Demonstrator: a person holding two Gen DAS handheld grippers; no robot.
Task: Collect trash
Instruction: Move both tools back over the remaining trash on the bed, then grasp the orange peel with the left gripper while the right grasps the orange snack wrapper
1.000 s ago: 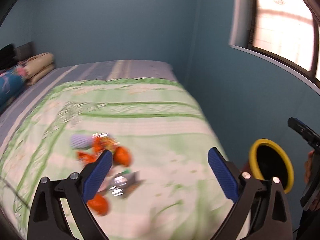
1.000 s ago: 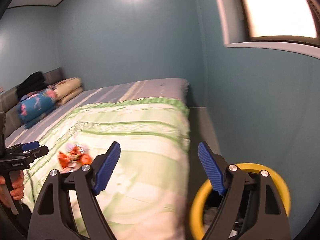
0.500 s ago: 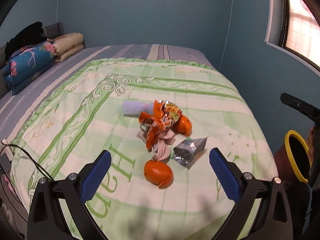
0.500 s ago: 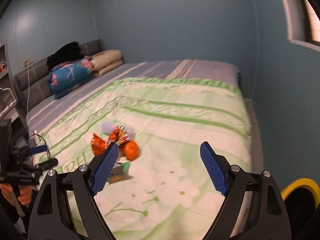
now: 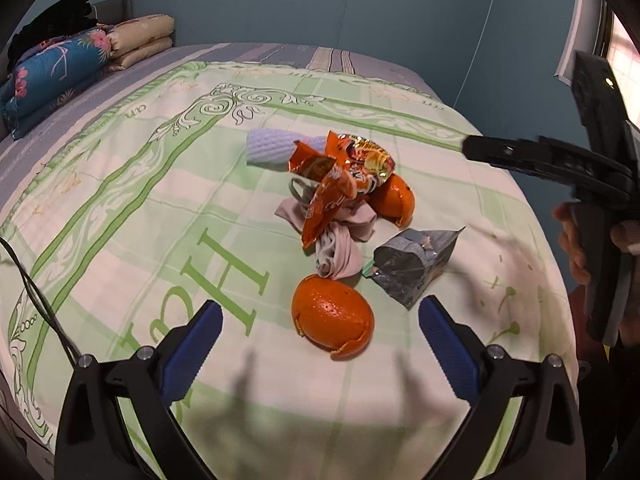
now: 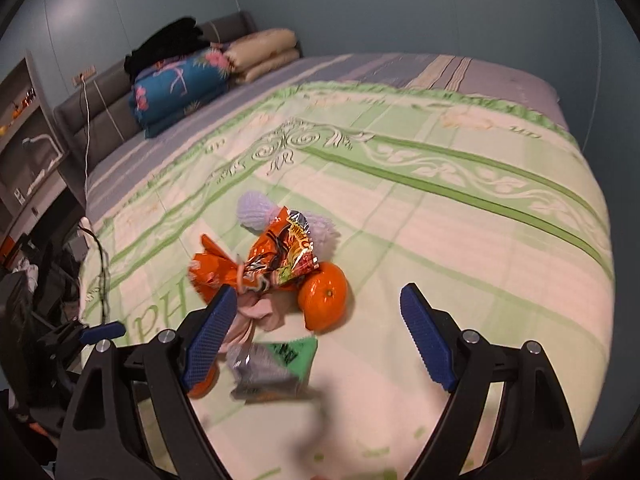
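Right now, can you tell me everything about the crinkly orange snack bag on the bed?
The crumpled orange foil snack bag is shiny, torn open and twisted, with bright printing. It lies on top of the trash pile on the green-patterned bedspread, draped over pinkish cloth, against an orange peel and a pale ribbed foam sleeve. No gripper touches it.

Left gripper (image 5: pixel 320 344), black frame with blue ribbed fingers (image 5: pixel 192 354): spread wide, nothing between them, pitched downward. Right gripper (image 6: pixel 316 336), same black frame and blue ribbed fingers (image 6: pixel 426 346): likewise spread wide, empty, pitched downward. In the left wrist view the right gripper enters from the right edge, one black finger reaching leftward, with the person's bare right hand (image 5: pixel 576 240) wrapped round its grey handle.
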